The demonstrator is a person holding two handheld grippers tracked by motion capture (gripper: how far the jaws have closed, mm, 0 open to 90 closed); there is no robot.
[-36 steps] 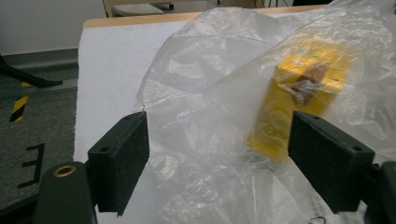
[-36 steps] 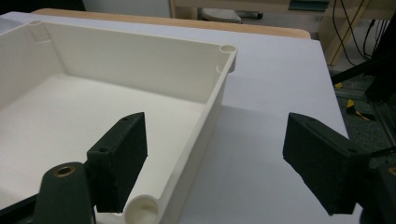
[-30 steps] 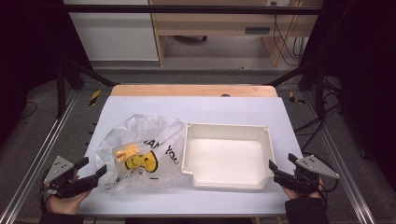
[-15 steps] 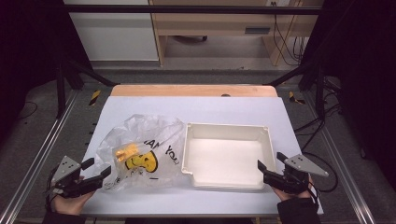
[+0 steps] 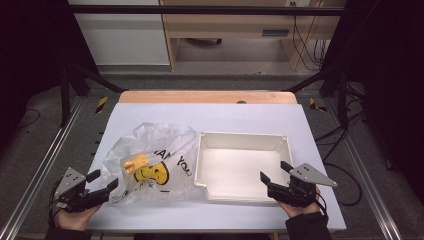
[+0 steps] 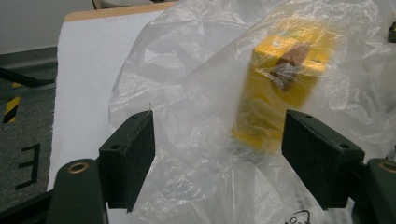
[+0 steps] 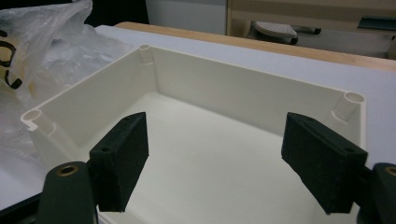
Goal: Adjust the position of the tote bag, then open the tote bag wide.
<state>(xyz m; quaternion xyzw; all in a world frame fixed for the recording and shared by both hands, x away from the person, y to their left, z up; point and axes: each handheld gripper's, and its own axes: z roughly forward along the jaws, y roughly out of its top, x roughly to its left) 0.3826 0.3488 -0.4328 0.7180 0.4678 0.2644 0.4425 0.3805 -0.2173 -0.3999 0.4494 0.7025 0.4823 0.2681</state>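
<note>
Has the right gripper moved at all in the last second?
Yes. The right gripper has moved left, from beside the white tray's right edge to over its near right corner, jaws open.

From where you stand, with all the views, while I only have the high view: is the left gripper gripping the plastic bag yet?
Observer: No. In the left gripper view the left gripper has its jaws wide apart, with the plastic bag bulging between them.
Operator: What is the yellow thing inside?
Observer: A yellow box, blurred behind the film, just beyond the jaws.
Operator: And the right gripper?
Observer: The right gripper is open too, looking into the white tray, which holds nothing.
</note>
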